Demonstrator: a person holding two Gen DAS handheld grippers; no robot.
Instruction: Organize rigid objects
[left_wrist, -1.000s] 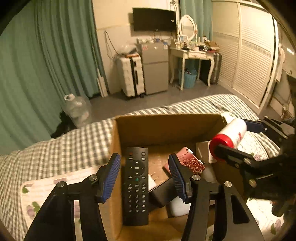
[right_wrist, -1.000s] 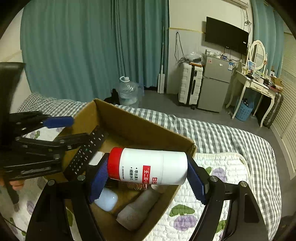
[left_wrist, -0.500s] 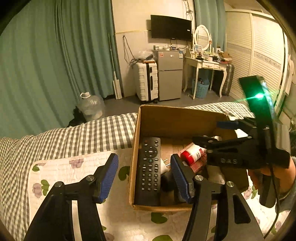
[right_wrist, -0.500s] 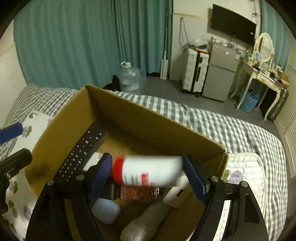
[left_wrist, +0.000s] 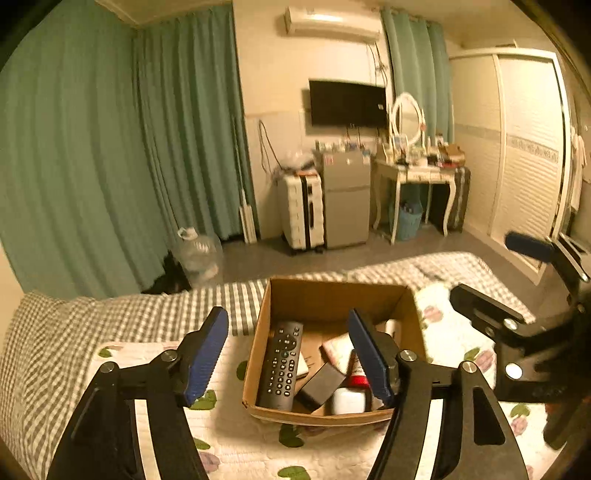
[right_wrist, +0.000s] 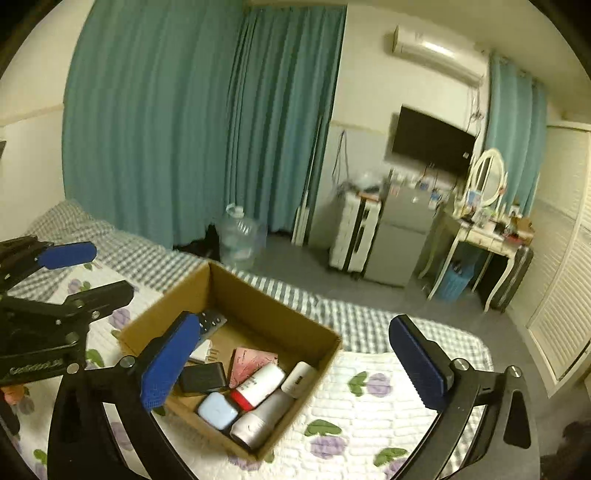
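An open cardboard box (left_wrist: 275, 295) (right_wrist: 328, 354) sits on the quilted bed. Inside lie a black remote (left_wrist: 280, 363), a white bottle with a red cap (right_wrist: 258, 384), a pink patterned item (right_wrist: 249, 363), a black block (right_wrist: 203, 376), a pale blue case (right_wrist: 217, 410), a grey cylinder (right_wrist: 256, 421) and a small white box (right_wrist: 299, 378). My left gripper (left_wrist: 288, 354) is open and empty, raised above the box's near side. My right gripper (right_wrist: 291, 369) is open and empty, raised above the box; it shows at the right of the left wrist view (left_wrist: 517, 295).
The bed carries a floral quilt (right_wrist: 369, 417) over a checked sheet (left_wrist: 92, 317). Beyond the bed are a water jug (right_wrist: 242, 236), a white suitcase (left_wrist: 301, 210), a small fridge (left_wrist: 347, 199), a dressing table (left_wrist: 417, 173) and green curtains (left_wrist: 92, 147).
My right gripper opened and dropped the red-capped bottle into the box. Both grippers then pulled back and up, away from the box. The remote stays in the box.
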